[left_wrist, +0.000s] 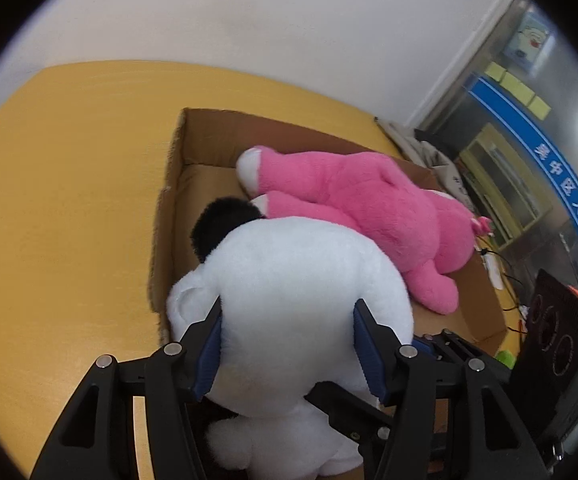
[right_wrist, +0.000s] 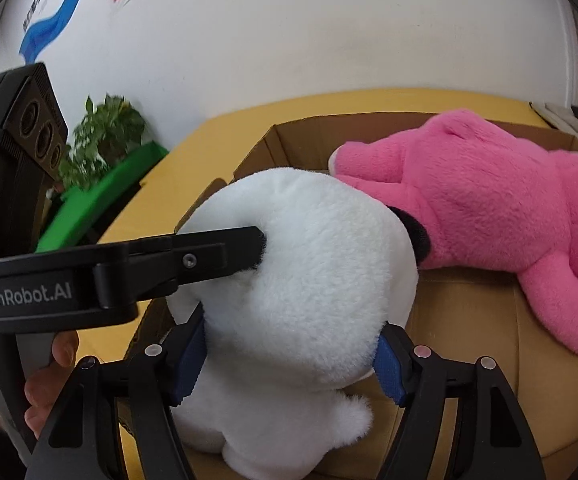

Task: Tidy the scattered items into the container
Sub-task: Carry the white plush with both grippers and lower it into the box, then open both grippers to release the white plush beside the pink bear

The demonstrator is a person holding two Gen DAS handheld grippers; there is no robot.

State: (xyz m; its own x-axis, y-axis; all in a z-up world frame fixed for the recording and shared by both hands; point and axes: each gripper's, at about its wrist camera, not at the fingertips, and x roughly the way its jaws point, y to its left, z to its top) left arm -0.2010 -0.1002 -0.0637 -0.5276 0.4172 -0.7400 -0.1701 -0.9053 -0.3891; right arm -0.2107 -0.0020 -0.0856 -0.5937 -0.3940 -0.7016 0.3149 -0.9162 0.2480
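While held, white plush (right_wrist: pixel 301 264) (pink plush (left_wrist: pixel 389 208) too) in box (left_wrist: pixel 177 152)

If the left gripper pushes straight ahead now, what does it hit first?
The white plush toy: the left gripper already has its jaws around it. Beyond it, probably the pink plush toy in the cardboard box.

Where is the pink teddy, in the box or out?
In. The pink teddy lies on its side inside the cardboard box, its walls around it.
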